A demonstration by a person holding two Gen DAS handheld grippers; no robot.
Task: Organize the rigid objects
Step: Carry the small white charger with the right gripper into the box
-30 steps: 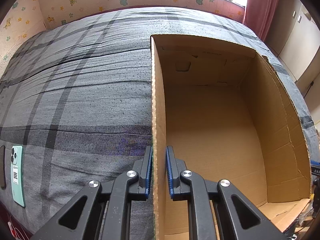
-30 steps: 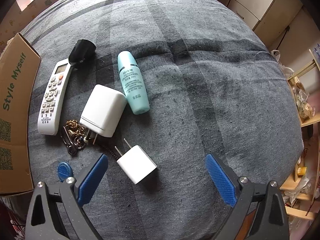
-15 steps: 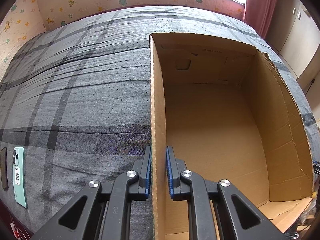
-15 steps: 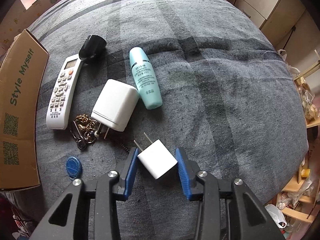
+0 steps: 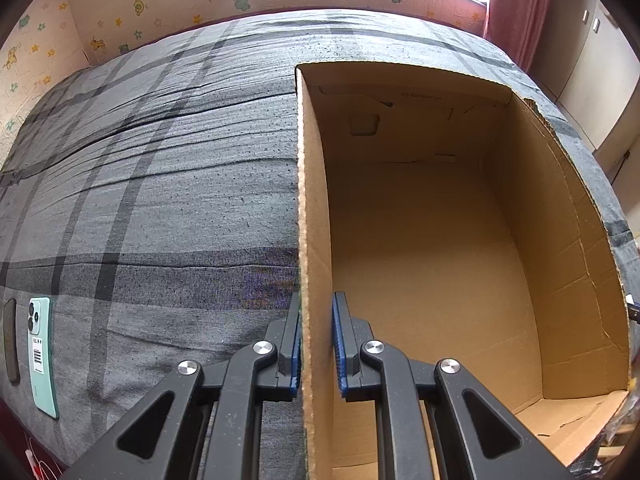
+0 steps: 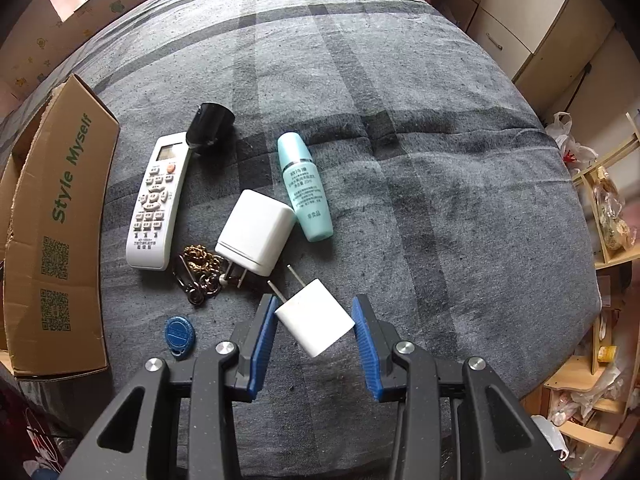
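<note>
We see our left claw (image 5: 316, 344) clamped tight on the left wall of the cardboard box (image 5: 560, 240). One blue pad sits outside the wall and one sits inside. The box stands open on the bed (image 5: 160, 200), and we see nothing in it. Far to the left on the grey checked cover lies a green phone (image 5: 41, 354), with a dark flat thing (image 5: 10, 340) just beside it.

Our right claw (image 6: 316, 334) squeezes the small white plug (image 6: 316, 322). Its blue pads press on two sides of the plug, and the two metal pins point up and to the left. The plug looks lifted a little off the cover.

Just past it lies a big white plug (image 6: 256, 232). A light blue bottle (image 6: 306, 186) lies on its side, touching the big plug on the right. A white remote (image 6: 158, 204) lies to the left, with a black cap (image 6: 210, 128) at its far end. A bunch of keys and a gold chain (image 6: 200, 268) sit between the remote and the big plug. A round blue tag (image 6: 179, 336) lies near the claw on the left. The box shows at the left edge, with green words on its side.
</note>
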